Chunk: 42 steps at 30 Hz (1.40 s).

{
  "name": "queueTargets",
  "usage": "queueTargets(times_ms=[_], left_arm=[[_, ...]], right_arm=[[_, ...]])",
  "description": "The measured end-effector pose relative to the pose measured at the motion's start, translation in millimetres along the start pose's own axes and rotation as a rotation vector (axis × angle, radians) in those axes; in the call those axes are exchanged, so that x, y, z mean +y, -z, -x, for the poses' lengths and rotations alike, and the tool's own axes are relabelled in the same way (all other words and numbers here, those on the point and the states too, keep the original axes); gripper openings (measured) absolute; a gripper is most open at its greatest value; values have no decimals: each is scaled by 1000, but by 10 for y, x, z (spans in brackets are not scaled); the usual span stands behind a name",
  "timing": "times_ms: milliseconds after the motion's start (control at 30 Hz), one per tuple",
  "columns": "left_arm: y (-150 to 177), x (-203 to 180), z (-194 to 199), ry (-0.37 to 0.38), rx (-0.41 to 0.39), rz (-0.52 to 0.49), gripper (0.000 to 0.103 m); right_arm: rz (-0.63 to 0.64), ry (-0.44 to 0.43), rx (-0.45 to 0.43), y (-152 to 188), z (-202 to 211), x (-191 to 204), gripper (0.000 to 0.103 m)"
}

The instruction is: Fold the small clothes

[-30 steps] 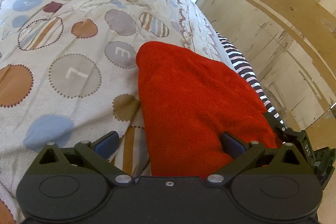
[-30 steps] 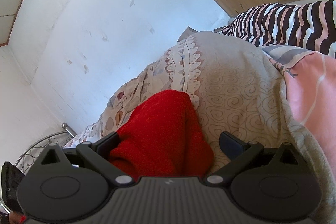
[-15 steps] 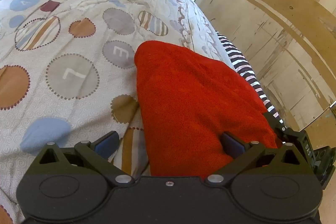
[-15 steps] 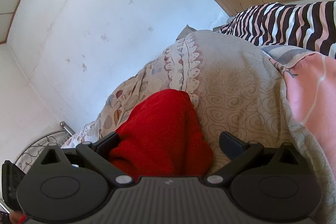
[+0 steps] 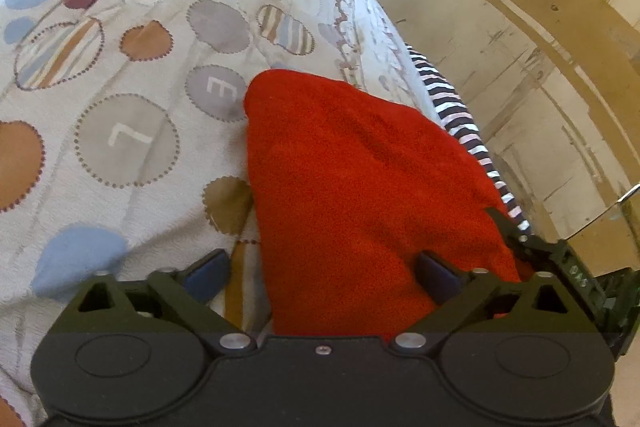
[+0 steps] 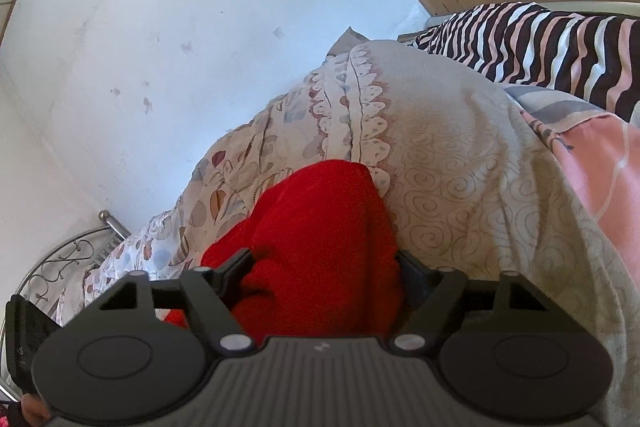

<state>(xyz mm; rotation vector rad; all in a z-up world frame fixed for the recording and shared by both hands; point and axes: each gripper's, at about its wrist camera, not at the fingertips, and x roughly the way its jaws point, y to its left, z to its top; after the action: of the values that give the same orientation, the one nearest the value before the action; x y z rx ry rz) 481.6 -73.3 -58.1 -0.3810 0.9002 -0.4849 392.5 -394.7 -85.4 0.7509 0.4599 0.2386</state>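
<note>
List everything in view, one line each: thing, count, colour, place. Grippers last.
red garment: one, red, lying on the bedspread, between both grippers' fingers.
bedspread: one, cream with circle print, under the garment.
striped fabric: one, black, white and pink, far edge of the bed.
pink fabric: one, pink, right side.
metal bed frame: one, silver, by the white wall.
wooden panel: one, tan, beyond the bed.
left gripper: one, black, open.
right gripper: one, black, narrowed around the garment.

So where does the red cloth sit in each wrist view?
Left wrist: red cloth fills the lower centre, reaching between the left claw fingers.
Right wrist: lower centre, between the right claw fingers.
Shared landmark: striped fabric, right of the cloth.
</note>
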Motion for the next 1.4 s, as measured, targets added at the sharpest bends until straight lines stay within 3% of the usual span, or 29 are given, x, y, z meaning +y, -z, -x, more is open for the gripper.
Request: queueTargets(times_ms=[67,100,167,267,367,600,767,1033,1200,1400], left_arm=[[1,15,-15,52,8,30,76],[8,22,-24,69,7,48,73],[31,-3,-10,60,-10,59,55],[64,-108,111,36,-48,47,40],[56,-183,285,29,-81,54,33],[86,-428,814,-1,-167,10,31],[32,-381,1324,-33,-242,22,31],[-72,33,2029,-185,-321,32,30],[-36,488,2111,-248,-300,102,31],[79,828,1873,-263,-262,152,31]], right_arm=[[20,10,0,1,11,51,64],[40,19,-4,2,22,101,60],[90,36,-12,-7,41,212,56],[196,61,-32,1,118,438,52],[292,78,-45,7,199,691,50],[301,-21,-104,-22,418,1143,49],[275,-93,-104,7,405,1452,48],[242,-205,-23,312,-87,2003,48],[268,-209,60,585,-479,2158,48],[271,-129,120,792,-723,2064,49]])
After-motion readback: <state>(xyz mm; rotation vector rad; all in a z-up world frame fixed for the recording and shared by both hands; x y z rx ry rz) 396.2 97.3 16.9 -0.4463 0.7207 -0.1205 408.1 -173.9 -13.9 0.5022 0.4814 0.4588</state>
